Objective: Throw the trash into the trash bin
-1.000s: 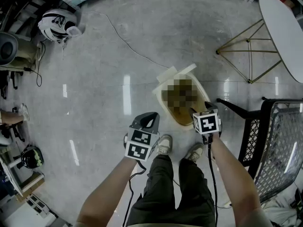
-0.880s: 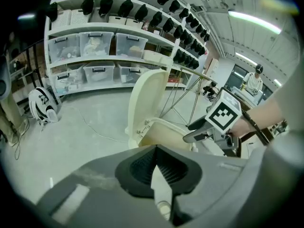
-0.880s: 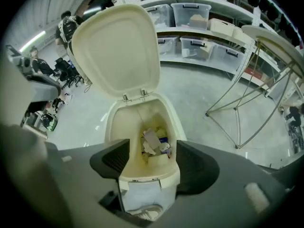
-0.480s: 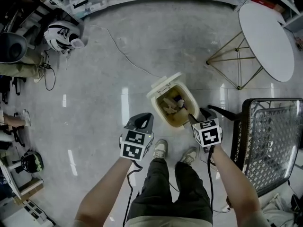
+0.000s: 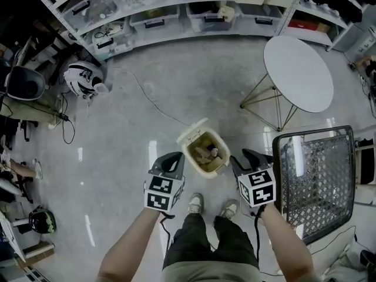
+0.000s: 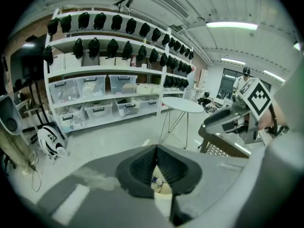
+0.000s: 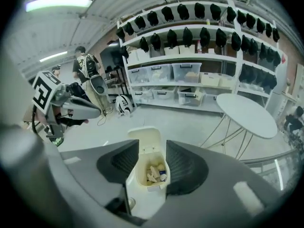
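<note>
Judged close to finished. Down on the grey polished floor (image 5: 117, 128), well below and between the left gripper (image 5: 174, 158) and the right gripper (image 5: 242, 157): a cream-coloured rectangular plastic trash bin (image 5: 187, 150), flip lid standing open. Inside it, a heap of pale crumpled scraps with one small blue-and-white piece (image 5: 207, 151), so trash already in the bin.

Nothing carried on either side. Left gripper pressed together at the tips and empty, only a sliver of the bin far below showing past the pads. Right gripper spread, having just been narrowing, with nothing between the pads but the distant open bin framed in the gap. Both high above the bin, well apart from it, pointing down towards it.

No loose trash spotted on the floor near the bin, though small bits too tiny to tell. Left to do, as a guess: perhaps shutting the lid, otherwise nothing plain.

Just right of the right gripper, a black metal mesh chair (image 5: 317, 181); further ahead of it, a round white table on thin gold-coloured legs (image 5: 296, 72).

As for writing: none legible. Black-and-white square patterns on each marker cube (image 5: 161, 194), no letters. No brand or label readable on the bin. Clear plastic storage boxes (image 5: 154, 17) far ahead of both grippers, too small to read.
</note>
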The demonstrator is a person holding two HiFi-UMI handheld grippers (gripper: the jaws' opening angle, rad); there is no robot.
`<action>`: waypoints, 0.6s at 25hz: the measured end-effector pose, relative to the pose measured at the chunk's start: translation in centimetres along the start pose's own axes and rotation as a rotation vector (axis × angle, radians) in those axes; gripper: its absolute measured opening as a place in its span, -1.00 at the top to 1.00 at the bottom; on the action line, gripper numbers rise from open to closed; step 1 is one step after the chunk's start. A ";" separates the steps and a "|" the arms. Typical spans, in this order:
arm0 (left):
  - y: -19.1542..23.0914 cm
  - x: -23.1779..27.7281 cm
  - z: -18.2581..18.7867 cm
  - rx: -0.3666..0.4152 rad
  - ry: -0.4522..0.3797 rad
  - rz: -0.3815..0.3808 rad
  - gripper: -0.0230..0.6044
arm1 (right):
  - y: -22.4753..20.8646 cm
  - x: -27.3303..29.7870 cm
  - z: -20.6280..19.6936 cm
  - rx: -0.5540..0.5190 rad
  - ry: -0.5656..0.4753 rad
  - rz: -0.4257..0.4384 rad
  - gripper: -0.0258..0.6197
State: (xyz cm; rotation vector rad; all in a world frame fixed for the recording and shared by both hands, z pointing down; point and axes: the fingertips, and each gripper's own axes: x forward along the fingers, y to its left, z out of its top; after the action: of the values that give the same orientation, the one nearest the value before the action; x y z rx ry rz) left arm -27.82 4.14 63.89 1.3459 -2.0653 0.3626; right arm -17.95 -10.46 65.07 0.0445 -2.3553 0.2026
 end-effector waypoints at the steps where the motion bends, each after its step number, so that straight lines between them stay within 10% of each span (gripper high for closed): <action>1: -0.3 -1.0 1.3 0.011 -0.014 0.000 0.92 | 0.3 -1.5 1.2 -0.001 -0.022 -0.001 0.35; 15: -2.2 -14.0 17.9 0.108 -0.264 0.075 0.92 | 0.9 -21.7 15.8 -0.039 -0.349 -0.034 0.40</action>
State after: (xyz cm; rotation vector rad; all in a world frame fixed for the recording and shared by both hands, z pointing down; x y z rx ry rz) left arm -28.49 3.47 41.13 1.4477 -2.3480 0.3485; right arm -13.56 -12.72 38.66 0.1081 -2.7035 0.1410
